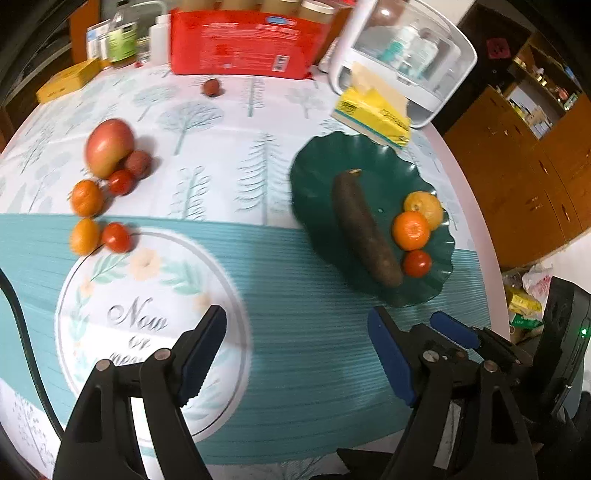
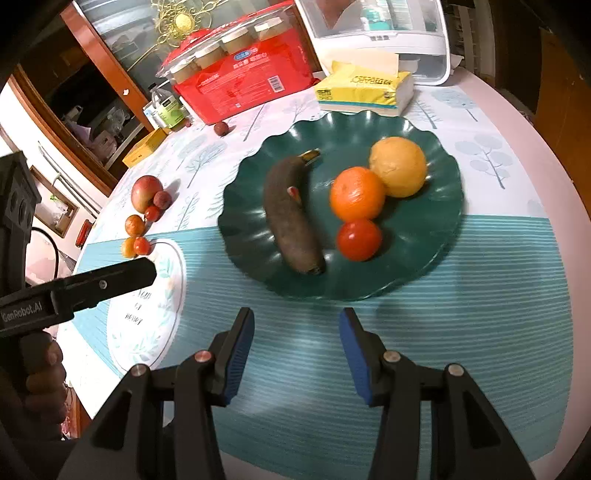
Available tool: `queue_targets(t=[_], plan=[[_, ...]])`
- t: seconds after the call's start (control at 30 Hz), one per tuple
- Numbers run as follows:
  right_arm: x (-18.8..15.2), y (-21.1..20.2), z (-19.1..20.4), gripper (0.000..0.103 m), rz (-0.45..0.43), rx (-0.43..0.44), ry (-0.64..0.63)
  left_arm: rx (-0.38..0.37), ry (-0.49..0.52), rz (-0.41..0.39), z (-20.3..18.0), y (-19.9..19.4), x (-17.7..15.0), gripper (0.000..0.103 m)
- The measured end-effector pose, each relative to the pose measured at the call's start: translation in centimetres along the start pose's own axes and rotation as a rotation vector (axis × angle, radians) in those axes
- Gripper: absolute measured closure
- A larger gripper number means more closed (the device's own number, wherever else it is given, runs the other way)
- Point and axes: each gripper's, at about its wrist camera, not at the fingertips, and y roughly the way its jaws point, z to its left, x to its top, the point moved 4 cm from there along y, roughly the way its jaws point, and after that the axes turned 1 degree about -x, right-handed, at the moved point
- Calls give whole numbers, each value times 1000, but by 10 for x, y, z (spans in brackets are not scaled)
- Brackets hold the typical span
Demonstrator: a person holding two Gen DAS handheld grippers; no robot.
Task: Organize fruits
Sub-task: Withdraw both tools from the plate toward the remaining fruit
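Left gripper (image 1: 297, 354) spread wide, nothing between the pads, hovering above the teal band of the tablecloth (image 1: 295, 332). Right gripper (image 2: 296, 354) likewise parted and empty, just near of the plate (image 2: 251, 221).

On that green plate, far of the right gripper: a dark, overripe banana (image 2: 291, 218) on the left side, an orange (image 2: 356, 192) touching a yellow citrus (image 2: 399, 171) beyond it, and a tomato (image 2: 359, 239) pressed against the orange on the near side. From the left wrist view, same plate (image 1: 321, 177) far and right of the left gripper.

Loose fruit well apart from both grippers, far left on the cloth: an apple (image 1: 109, 147) touching a dull red fruit (image 1: 137, 163), perhaps a lychee, though blurred; a tomato (image 1: 120, 182) just near of the apple; a mandarin (image 1: 87, 198) beside it; nearer still a small yellow-orange fruit (image 1: 85, 236) touching another tomato (image 1: 116, 237). One lone reddish fruit (image 1: 211, 87) far off, just in front of the red package (image 1: 240, 48).

Tissue pack (image 2: 364, 90) touching the plate's far rim; white container (image 2: 376, 33) behind it.
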Motion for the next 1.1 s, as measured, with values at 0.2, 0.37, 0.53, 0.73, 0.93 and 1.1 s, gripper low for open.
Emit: queue_targets(t=[0.2,0.37,0.53,0.73,0.93,1.1], plan=[[-8,3,18,55,20,13,14,17,-24,-5,31,-16,-12,25],[-13,10,39,55,40,20,37,35,-33,-5,59,-31,-18,25],[-17,21,61,55,60,30,64,59,-43,-12,93,-49,-20,25],[-19,36,92,55,77,30,80,84,-58,-15,130,-65,-20,25],[-19,52,121,55,90,22,89,102,-56,-12,161,-74,-16,25],[-16,65,141,55,90,20,101,112,-45,-2,183,-77,-12,25]])
